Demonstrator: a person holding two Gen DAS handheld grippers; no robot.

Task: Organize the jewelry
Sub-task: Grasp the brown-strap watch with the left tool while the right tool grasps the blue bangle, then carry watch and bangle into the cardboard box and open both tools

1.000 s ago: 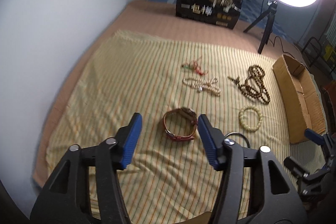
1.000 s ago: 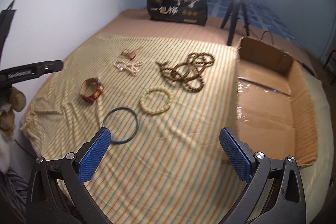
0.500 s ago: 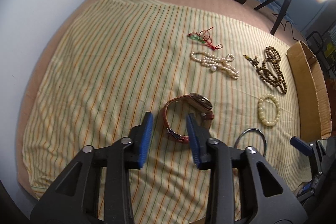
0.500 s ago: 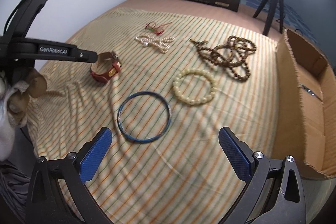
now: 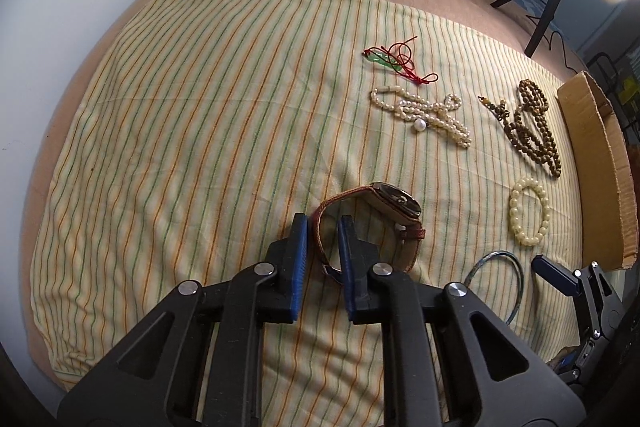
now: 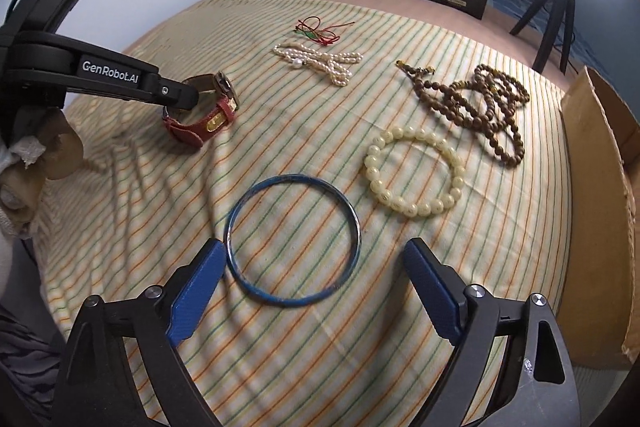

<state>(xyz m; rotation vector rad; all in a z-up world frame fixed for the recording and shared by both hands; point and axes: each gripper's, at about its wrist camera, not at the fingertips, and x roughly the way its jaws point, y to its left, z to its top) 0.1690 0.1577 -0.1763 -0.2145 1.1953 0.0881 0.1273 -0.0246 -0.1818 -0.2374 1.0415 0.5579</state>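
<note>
Left wrist view: your left tool [image 5: 323, 227] has its jaws narrow and closing, with the near strap of the red-strapped watch [image 5: 374, 215] between the blue pads; whether both pads already press on the strap cannot be told, as a gap shows on one side. The watch lies on the striped cloth [image 5: 180, 131], nearer you than the pearl necklace [image 5: 424, 115], and is not lifted. Step in hand, by my reading: taking up the watch as a first item. Beyond the pearls lies the red cord charm [image 5: 394, 61]; to their right, the brown bead string [image 5: 532, 125], then the cardboard box [image 5: 600, 163]. Next move calls for a firm pinch on the strap, then a straight lift so the band does not slip or drag the cloth. Right wrist view: your right tool [image 6: 316, 279] stands wide, jaws closing slightly, astride the near arc of the blue bangle [image 6: 294, 241]; the pads do not touch it. The bangle lies flat, well nearer you than the pearl necklace, with the cream bead bracelet [image 6: 416, 175] just beside it toward the box. Here you likely need to lower, then close across the thin rim, which may skid on cloth. The box looks the probable destination.
</note>
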